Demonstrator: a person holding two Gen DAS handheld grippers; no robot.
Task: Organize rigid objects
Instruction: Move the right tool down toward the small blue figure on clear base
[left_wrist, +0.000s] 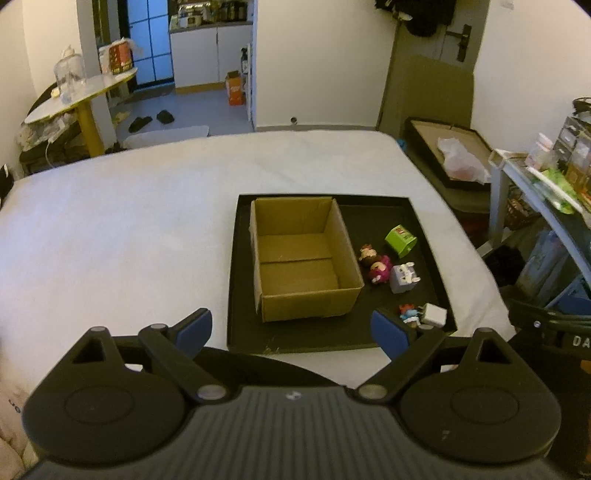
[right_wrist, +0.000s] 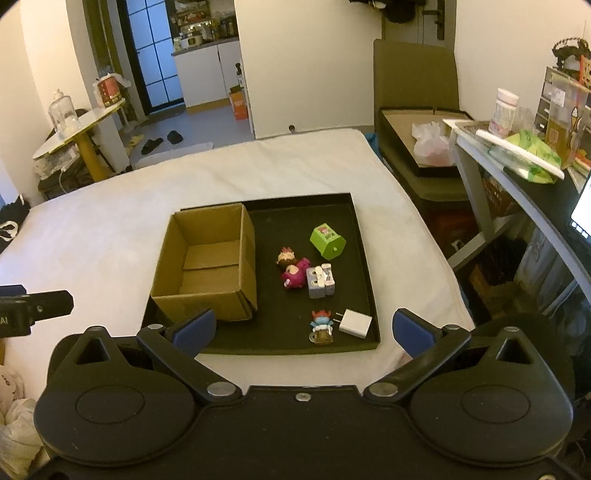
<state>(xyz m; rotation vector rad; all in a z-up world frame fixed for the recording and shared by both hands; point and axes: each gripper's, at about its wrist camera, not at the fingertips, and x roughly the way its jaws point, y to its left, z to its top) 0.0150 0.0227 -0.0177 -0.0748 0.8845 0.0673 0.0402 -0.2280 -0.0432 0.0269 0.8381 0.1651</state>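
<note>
Black tray (right_wrist: 365, 273) on white bed, frame centre. Contents: empty cardboard box (right_wrist: 207, 266), left half; right half holds green cube (right_wrist: 327, 242), two dolls (right_wrist: 291, 267), grey block figure (right_wrist: 320, 282), blue-red figurine (right_wrist: 321, 326), white charger (right_wrist: 355, 324). Left gripper (left_wrist: 291, 332) and right gripper (right_wrist: 303, 328): both spread wide, empty, short of the tray. Step: start, nothing boxed. Next likely: right gripper descends on the nearest charger or figurine.

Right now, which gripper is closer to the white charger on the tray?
Right, I think, though both hang short of the tray. The right gripper has the white charger just ahead between its open fingers; the left gripper faces the cardboard box, charger off to its right.
</note>
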